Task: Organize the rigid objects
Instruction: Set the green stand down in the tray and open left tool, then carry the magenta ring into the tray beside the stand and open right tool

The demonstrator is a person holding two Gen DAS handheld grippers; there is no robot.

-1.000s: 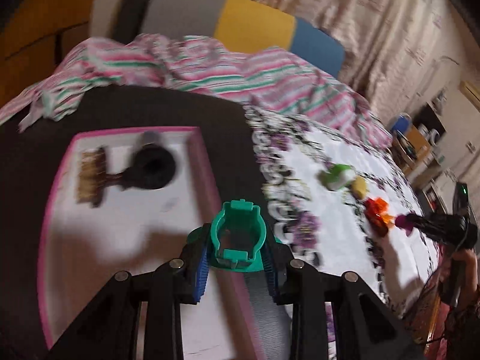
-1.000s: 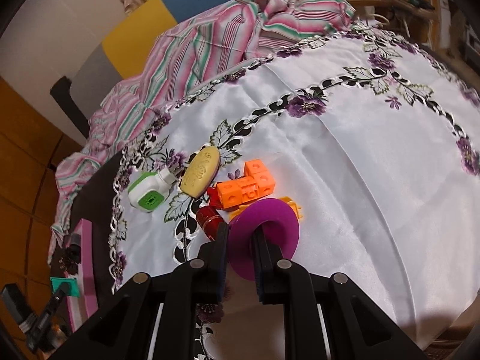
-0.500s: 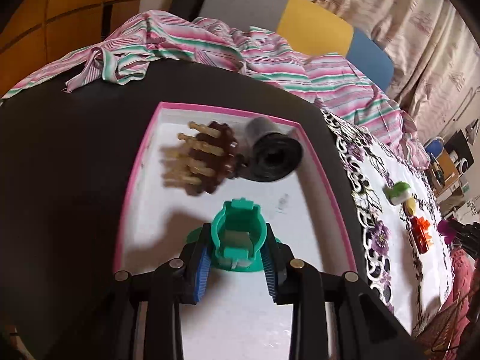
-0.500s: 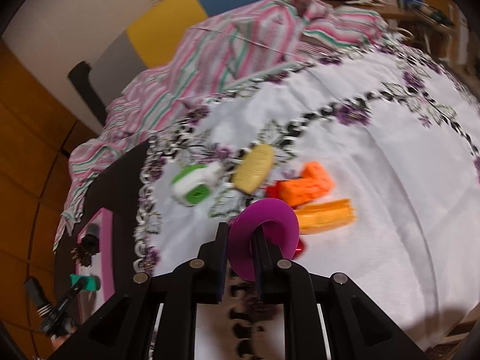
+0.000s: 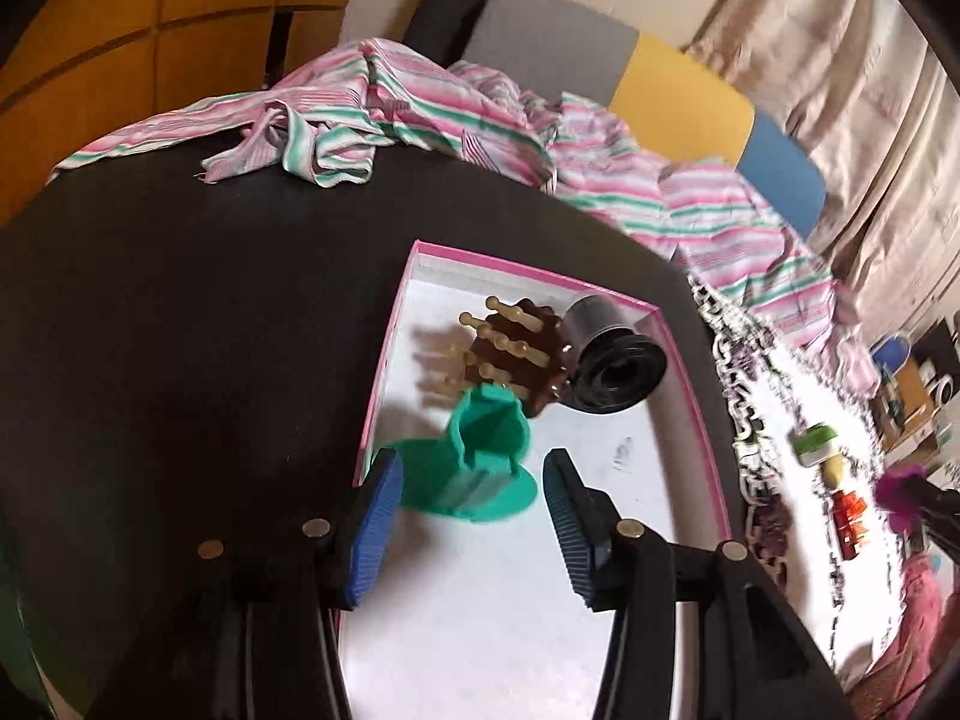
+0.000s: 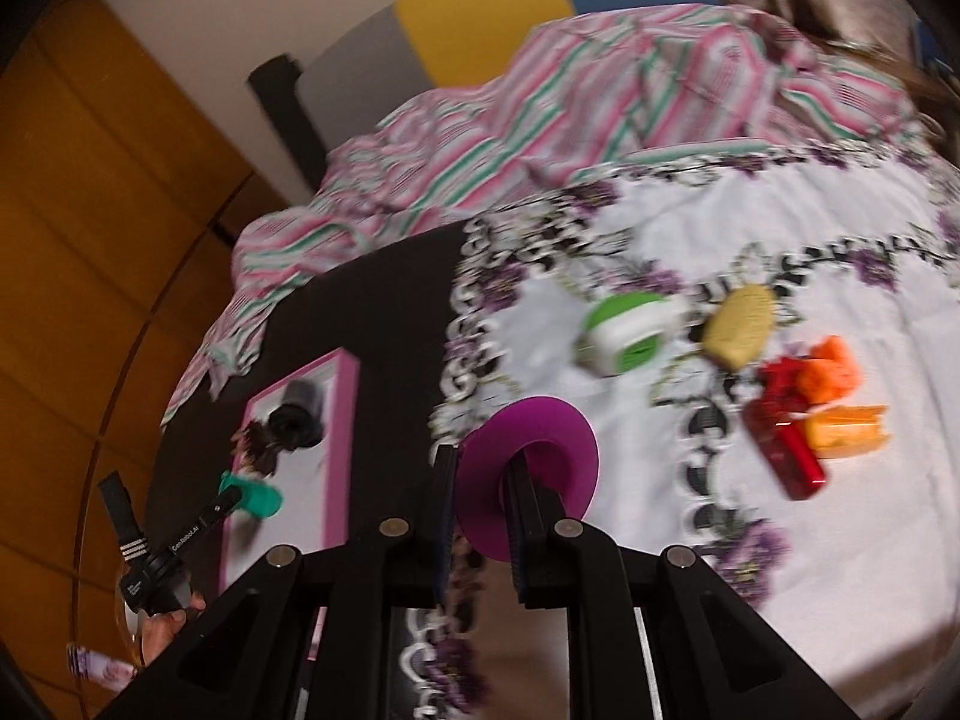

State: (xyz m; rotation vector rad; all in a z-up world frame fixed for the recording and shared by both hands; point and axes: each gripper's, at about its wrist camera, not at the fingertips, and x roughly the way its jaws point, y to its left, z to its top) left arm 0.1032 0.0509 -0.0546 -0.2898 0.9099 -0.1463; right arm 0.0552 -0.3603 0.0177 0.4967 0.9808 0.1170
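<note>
My left gripper [image 5: 471,468] hangs over the pink-rimmed white tray [image 5: 528,269], its jaws opening. A green plastic holder [image 5: 480,450] lies tilted on the tray floor between the blue pads, which stand clear of it. Behind it are a brown peg massager [image 5: 516,354] and a black cylinder [image 5: 612,360]. My right gripper [image 6: 480,462] is shut on a purple ring [image 6: 540,450], held above the border of the white embroidered cloth [image 6: 840,240]. The tray [image 6: 345,420] and green holder [image 6: 255,495] show to its left.
On the embroidered cloth lie a green-and-white gadget [image 6: 630,336], a yellow oval [image 6: 741,327], orange blocks [image 6: 831,369] and a red piece [image 6: 780,444]. A striped cloth [image 5: 420,114] is heaped along the black table's [image 5: 180,330] far edge. A hand [image 6: 162,630] grips the left tool.
The left gripper moved over the tray, then its jaws parted and the green holder dropped, tilted, onto the tray floor. The right gripper carried the purple ring left, away from the toys.
</note>
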